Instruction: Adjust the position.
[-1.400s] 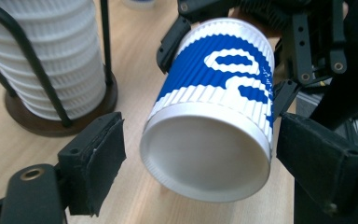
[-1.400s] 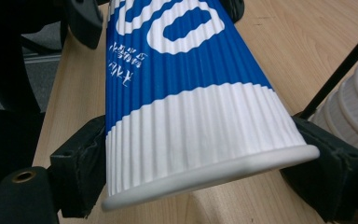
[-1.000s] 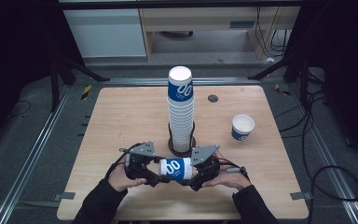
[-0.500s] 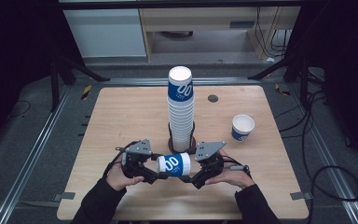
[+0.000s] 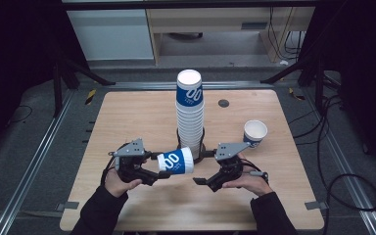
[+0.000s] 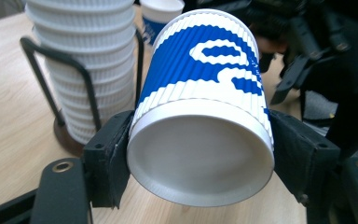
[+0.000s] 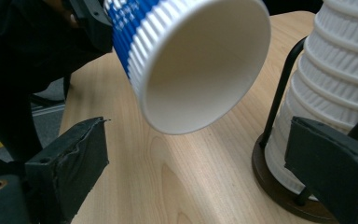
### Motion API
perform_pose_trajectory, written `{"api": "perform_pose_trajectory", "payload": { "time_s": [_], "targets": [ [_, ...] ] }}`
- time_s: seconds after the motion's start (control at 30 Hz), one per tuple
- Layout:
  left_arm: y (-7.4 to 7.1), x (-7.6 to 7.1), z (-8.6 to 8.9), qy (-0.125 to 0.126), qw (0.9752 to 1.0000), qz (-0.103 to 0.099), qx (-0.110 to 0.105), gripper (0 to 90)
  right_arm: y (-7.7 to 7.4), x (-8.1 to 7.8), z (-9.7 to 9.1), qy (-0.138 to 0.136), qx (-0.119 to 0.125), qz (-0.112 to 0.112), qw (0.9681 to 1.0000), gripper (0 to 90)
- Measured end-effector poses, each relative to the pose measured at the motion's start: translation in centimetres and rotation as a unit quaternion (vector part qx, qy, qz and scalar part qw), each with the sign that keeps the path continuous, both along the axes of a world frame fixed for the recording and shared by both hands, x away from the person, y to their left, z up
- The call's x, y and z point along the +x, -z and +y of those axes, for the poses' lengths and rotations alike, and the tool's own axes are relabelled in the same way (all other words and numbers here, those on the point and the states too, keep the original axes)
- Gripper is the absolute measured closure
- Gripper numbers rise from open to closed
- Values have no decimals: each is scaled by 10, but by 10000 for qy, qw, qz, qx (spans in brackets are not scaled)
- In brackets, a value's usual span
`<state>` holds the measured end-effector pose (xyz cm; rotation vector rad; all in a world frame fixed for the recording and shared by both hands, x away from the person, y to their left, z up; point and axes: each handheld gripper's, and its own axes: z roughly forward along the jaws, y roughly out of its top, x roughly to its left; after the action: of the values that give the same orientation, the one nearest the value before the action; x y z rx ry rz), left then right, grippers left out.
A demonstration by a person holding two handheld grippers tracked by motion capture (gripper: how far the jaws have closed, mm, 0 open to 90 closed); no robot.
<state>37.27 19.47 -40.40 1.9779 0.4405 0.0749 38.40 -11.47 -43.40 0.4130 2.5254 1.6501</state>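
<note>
a pale wooden table [image 5: 127, 122] sits in a dark room, with a tall stack of ribbed white-and-blue paper cups [image 5: 190, 112] in a black wire holder at its middle. just in front of that stack, your left gripper [image 5: 144, 166] clamps a single ribbed blue-and-white paper cup [image 5: 175, 162] on its side. your right gripper [image 5: 213, 178], right of the stack's foot, has just opened and holds nothing. the cup looks freshly pulled free; next, turn it upright and set it beside the loose white cup [image 5: 254, 132], right of the stack.
</note>
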Motion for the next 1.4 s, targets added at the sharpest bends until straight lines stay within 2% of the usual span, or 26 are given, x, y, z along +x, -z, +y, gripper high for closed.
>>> {"api": "perform_pose_trajectory", "payload": {
  "time_s": [0.17, 0.37, 0.6, 1.03, 1.27, 1.4],
  "targets": [
    [0, -5, -9, 236, 9997, 12, -39, 270, 3, -1, 4, -207, 18, 121, 9997, 60],
    [1, -11, -19, 508, 9987, 21, 41, 270, 3, -4, 8, -464, 135, 199, 9986, 69],
    [4, -12, -24, 639, 9978, 35, 162, 270, 4, -6, 11, -646, 155, 255, 9975, 100],
    [5, -10, -24, 648, 9977, 96, 146, 269, 5, -6, 10, -709, 129, 329, 9969, 142],
    [3, -10, -24, 514, 9985, 84, 145, 228, 4, -6, 8, -652, 146, 273, 9974, 150],
    [1, -10, -21, 461, 9989, 93, 72, 212, 2, -5, 5, -590, 148, 235, 9979, 152]
  ]
}}
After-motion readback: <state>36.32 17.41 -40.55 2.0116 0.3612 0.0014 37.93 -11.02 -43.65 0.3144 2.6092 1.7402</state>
